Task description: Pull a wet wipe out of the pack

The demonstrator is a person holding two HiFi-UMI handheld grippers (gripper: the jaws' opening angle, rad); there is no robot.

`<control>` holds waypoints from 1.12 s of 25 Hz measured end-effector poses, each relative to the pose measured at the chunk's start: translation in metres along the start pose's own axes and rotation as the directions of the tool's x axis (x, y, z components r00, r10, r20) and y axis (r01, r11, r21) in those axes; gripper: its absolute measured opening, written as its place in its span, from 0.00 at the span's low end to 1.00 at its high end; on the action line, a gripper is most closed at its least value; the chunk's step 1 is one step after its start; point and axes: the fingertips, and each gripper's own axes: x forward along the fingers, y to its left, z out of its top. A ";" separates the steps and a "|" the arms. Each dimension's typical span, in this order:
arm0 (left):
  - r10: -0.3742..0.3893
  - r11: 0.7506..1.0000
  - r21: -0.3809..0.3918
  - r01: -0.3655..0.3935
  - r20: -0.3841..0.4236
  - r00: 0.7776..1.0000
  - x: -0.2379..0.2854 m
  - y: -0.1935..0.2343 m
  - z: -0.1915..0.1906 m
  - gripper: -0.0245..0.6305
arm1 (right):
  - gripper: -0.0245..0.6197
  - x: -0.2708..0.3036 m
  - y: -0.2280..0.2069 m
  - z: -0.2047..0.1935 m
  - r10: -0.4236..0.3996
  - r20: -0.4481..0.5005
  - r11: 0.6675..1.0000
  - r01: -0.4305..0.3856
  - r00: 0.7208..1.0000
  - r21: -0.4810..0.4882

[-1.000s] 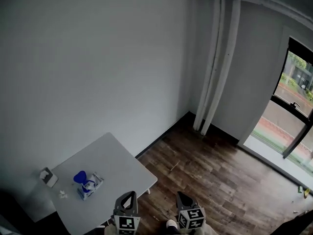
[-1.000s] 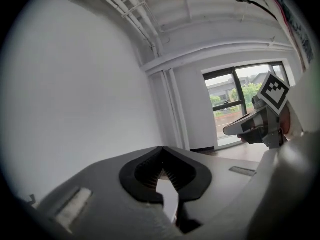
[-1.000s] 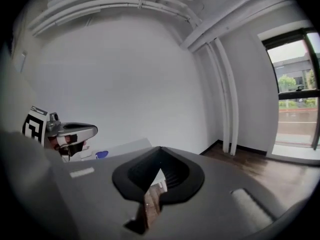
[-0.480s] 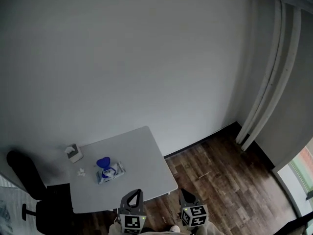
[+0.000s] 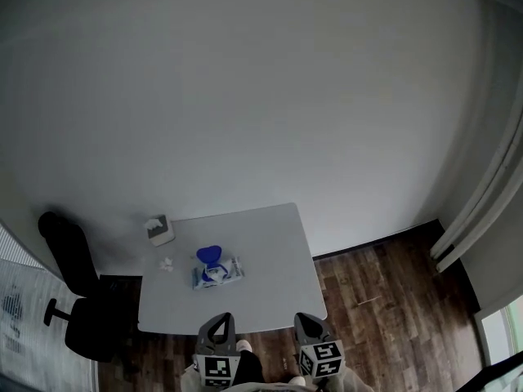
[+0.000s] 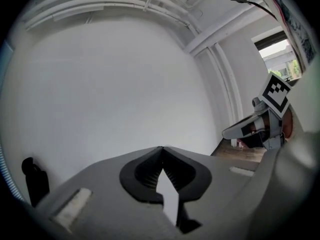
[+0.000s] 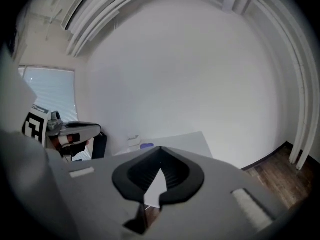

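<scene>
while left gripper (image 5: 217,323) and right gripper (image 5: 307,322) are clenched empty, the blue-lidded wipe pack (image 5: 218,272) lies flat.

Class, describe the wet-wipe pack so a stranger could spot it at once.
Find the white table by the wall. On its left half lies the pack; unlike the small box at the back corner and the white scrap, it has a blue lid.
</scene>
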 end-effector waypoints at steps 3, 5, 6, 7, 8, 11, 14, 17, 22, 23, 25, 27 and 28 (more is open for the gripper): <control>0.024 1.000 -0.008 -0.024 0.006 1.000 0.006 0.022 -0.005 0.04 | 0.05 0.017 0.007 0.005 0.003 -0.009 1.000 -0.003 1.000 -0.022; 0.030 0.999 -0.025 -0.030 0.002 1.000 0.012 0.038 -0.010 0.04 | 0.05 0.031 0.012 0.007 -0.002 -0.017 1.000 0.001 1.000 -0.029; 0.033 0.999 -0.032 -0.033 0.000 0.999 0.016 0.047 -0.014 0.04 | 0.05 0.040 0.016 0.009 -0.004 -0.021 0.999 0.003 1.000 -0.033; 0.036 0.999 -0.040 -0.036 -0.001 0.999 0.021 0.057 -0.018 0.04 | 0.05 0.050 0.020 0.011 -0.005 -0.024 0.999 0.004 1.000 -0.039; 0.037 0.998 -0.049 -0.037 -0.001 0.999 0.027 0.066 -0.021 0.04 | 0.05 0.060 0.023 0.014 -0.007 -0.029 0.999 0.006 1.000 -0.044; 0.027 0.997 -0.078 -0.026 0.017 0.999 0.039 0.095 -0.026 0.04 | 0.05 0.092 0.039 0.021 -0.007 -0.042 0.999 0.005 0.999 -0.054; 0.032 0.997 -0.070 -0.031 0.015 0.999 0.052 0.135 -0.032 0.04 | 0.05 0.127 0.067 0.034 0.007 -0.038 0.997 -0.010 0.999 -0.078; 0.040 0.997 -0.072 -0.039 0.020 0.999 0.063 0.173 -0.038 0.04 | 0.05 0.159 0.089 0.046 0.012 -0.037 0.995 -0.016 0.999 -0.099; 0.024 0.995 -0.099 -0.020 0.038 0.999 0.077 0.211 -0.046 0.04 | 0.05 0.191 0.107 0.056 -0.020 -0.055 0.993 0.013 0.998 -0.115; 0.020 0.994 -0.106 -0.016 0.041 0.999 0.079 0.219 -0.047 0.04 | 0.05 0.197 0.110 0.057 -0.027 -0.060 0.993 0.020 0.998 -0.119; 0.021 0.993 -0.116 -0.017 0.035 0.999 0.085 0.235 -0.057 0.04 | 0.05 0.210 0.115 0.058 -0.039 -0.069 0.991 0.030 0.997 -0.127; 0.022 0.992 -0.127 -0.018 0.028 0.999 0.090 0.249 -0.067 0.04 | 0.05 0.221 0.121 0.057 -0.052 -0.077 0.991 0.042 0.996 -0.129; 0.018 0.991 -0.132 -0.015 0.027 0.999 0.092 0.254 -0.069 0.04 | 0.05 0.225 0.123 0.056 -0.059 -0.081 0.990 0.048 0.995 -0.129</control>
